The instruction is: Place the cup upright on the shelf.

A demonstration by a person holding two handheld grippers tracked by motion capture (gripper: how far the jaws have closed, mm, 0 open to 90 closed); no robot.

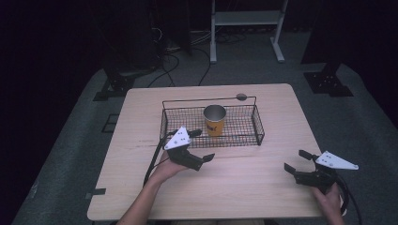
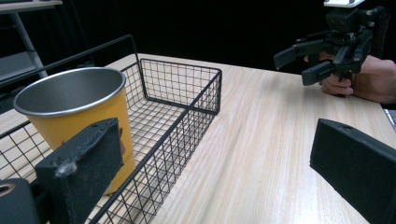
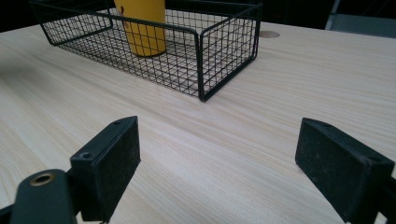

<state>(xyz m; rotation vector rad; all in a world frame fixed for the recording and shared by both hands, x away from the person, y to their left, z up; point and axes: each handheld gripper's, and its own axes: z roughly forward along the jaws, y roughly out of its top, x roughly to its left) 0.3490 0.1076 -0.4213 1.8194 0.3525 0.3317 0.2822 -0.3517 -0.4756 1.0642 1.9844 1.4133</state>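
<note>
No text can be read anywhere; the yellow metal-rimmed cup (image 1: 215, 120), standing in the black wire basket (image 1: 257, 125), carries a dark print on its near side, too small and blurred to make out.

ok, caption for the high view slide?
Yellow metal-lined cup upright in black wire basket on wooden table; left gripper and right gripper open.

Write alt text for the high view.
A yellow cup stands upright in a black wire basket on a light wooden table. The left gripper, jaws open, sits just in front of the basket; the right gripper, also open, is near the table's front right corner.
</note>
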